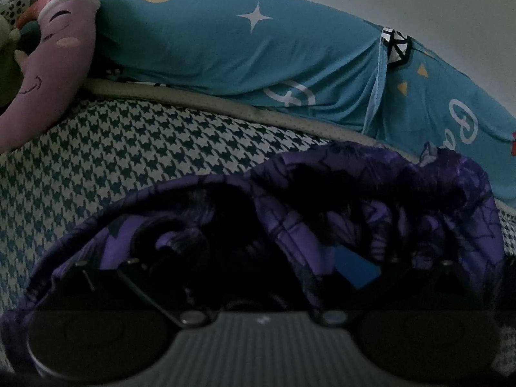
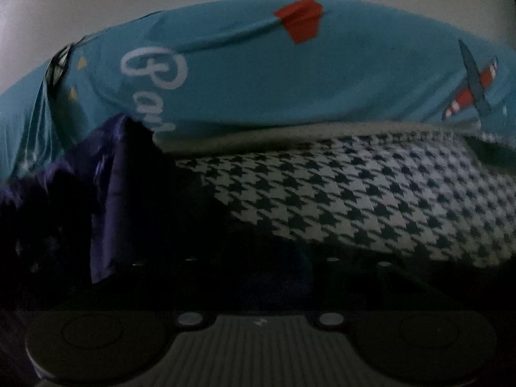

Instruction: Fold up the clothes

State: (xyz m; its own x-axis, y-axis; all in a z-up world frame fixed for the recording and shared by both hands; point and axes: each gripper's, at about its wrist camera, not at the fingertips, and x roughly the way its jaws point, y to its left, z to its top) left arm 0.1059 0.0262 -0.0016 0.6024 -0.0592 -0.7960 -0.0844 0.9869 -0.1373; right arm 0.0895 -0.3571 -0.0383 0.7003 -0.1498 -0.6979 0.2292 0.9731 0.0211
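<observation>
A purple garment with a dark print lies bunched on the houndstooth bed cover. My left gripper is low against the garment, with cloth draped over and between its dark fingers; a blue pad shows among the folds. In the right wrist view the same garment hangs in a fold at the left. My right gripper sits in deep shadow at the garment's edge on the houndstooth cover; its jaws are too dark to read.
A teal blanket with stars and white lettering runs along the back, also in the right wrist view. A purple plush toy lies at the far left beside a dotted basket. A pale wall is behind.
</observation>
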